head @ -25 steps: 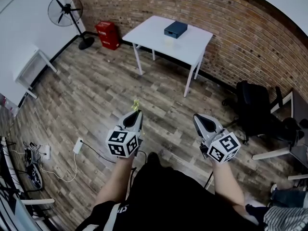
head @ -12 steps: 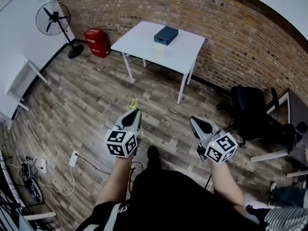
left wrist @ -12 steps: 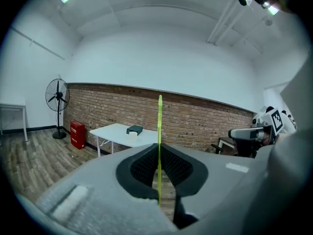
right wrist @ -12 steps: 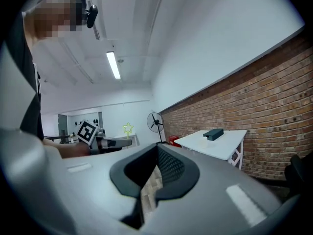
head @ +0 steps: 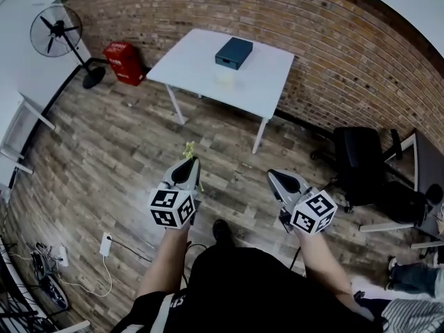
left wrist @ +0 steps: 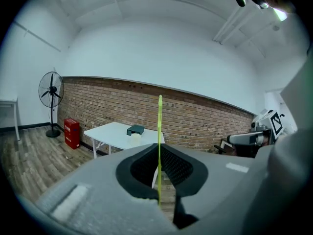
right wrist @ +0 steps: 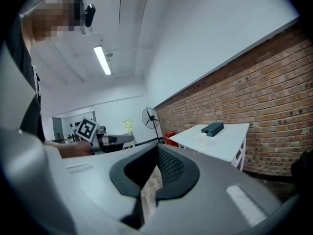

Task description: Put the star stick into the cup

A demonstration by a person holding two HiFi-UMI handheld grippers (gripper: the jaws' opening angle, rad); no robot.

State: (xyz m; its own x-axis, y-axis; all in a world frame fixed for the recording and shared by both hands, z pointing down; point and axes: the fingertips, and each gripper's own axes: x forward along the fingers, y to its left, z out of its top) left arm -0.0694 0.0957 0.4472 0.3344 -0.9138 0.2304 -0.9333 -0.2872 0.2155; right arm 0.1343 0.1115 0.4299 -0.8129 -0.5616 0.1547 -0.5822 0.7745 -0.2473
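Brick-wall room: white table [head: 229, 68] sits nearer than a second ago, and fan [head: 57, 28] has slid left in head view.
Left gripper [head: 189, 164] stays clamped on star stick [left wrist: 159, 141], a thin yellow-green rod, upright, star outline on top. Right gripper [head: 272, 177] jaws together, empty. Cup [head: 224, 80] on table beside dark box [head: 233, 51], well apart from stick.
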